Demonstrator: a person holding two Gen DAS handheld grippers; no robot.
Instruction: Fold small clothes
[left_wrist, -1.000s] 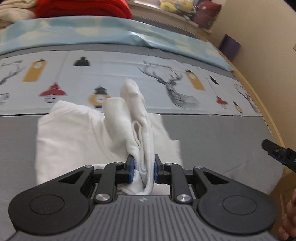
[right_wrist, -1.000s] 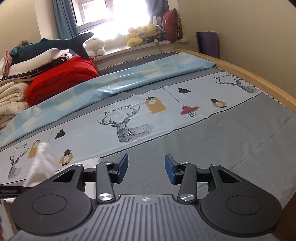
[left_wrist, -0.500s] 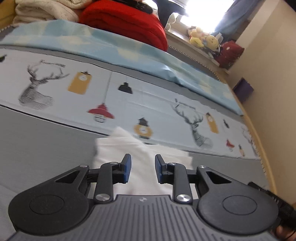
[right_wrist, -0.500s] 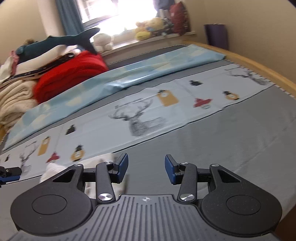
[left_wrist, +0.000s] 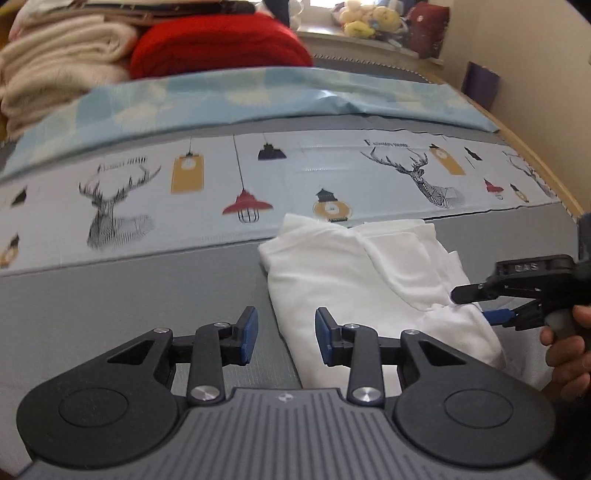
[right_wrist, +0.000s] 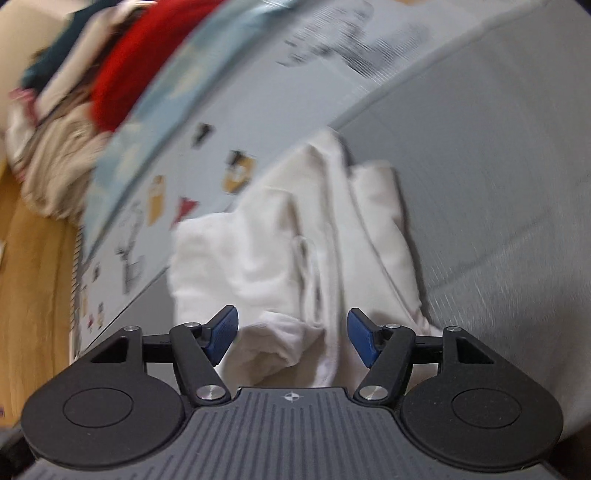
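The printed band of the bed sheet (left_wrist: 295, 173) carries a short dark caption beside a stag's head, too blurred to read, and small raised letters on the right gripper (left_wrist: 476, 304) are likewise illegible. A second ago the left gripper (left_wrist: 285, 334) was pinching a raised fold of the white garment (left_wrist: 354, 266); its blue pads now stand apart, holding nothing, over the cloth's left edge. The garment lies bunched on the grey sheet, and the right gripper (right_wrist: 292, 338), earlier over bare bedding, now gapes wide straddling its near edge

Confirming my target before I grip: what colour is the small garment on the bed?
Plain white garment, no print. The left wrist view shows it best.
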